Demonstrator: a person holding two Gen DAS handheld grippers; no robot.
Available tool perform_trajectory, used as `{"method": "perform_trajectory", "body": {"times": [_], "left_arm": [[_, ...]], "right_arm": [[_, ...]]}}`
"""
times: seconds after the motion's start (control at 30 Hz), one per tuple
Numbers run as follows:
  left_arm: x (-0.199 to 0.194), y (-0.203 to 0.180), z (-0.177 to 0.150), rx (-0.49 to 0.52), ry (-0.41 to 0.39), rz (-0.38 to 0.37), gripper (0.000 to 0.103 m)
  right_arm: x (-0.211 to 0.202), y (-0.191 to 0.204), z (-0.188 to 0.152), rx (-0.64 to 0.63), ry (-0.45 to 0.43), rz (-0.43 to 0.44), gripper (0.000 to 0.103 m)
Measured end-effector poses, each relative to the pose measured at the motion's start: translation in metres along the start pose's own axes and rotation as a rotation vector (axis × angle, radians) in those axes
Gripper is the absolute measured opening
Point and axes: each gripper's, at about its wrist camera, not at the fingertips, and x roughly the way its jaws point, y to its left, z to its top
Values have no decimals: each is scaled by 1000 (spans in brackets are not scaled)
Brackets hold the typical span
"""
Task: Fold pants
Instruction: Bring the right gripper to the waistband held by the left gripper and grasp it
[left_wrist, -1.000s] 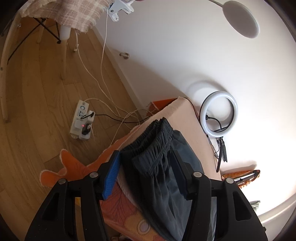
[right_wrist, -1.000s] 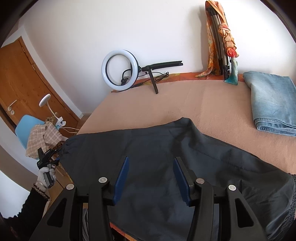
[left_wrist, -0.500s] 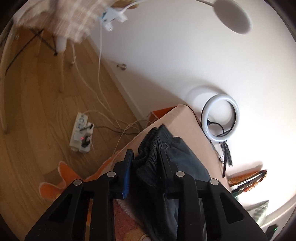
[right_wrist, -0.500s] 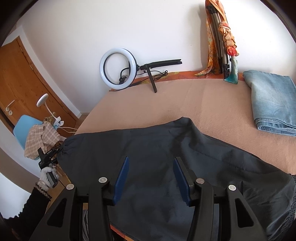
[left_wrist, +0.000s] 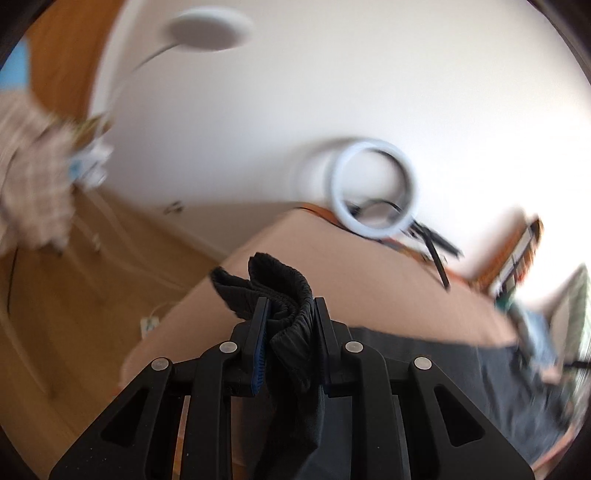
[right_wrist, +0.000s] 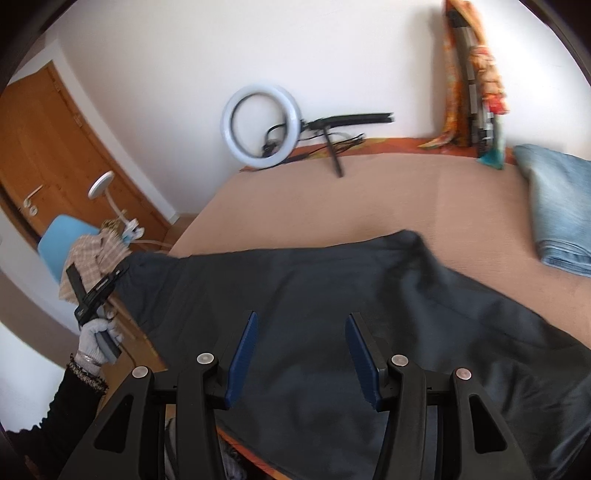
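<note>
Dark grey pants lie spread across the peach bed cover. In the left wrist view, the bunched elastic waistband is pinched between the pads of my left gripper, whose jaws are still closing on it. That end is lifted off the bed's left edge. The right wrist view shows the same gripper in a gloved hand at the pants' left end. My right gripper hovers open over the middle of the pants, holding nothing.
Folded blue jeans lie at the bed's right. A ring light on a small tripod stands at the far edge by the wall. Left of the bed are a blue chair draped with checked cloth, a desk lamp, and a wooden door.
My left gripper closed on the waistband, then rose, rolled and swung toward the bed, lifting that end. The right gripper shifted slightly and stayed open.
</note>
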Motion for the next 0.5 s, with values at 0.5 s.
{"method": "perform_trajectory", "body": {"times": [0.5], "left_arm": [[5, -183, -96, 551, 117, -201, 20]], "right_arm": [[139, 51, 15, 73, 298, 295, 59]]}}
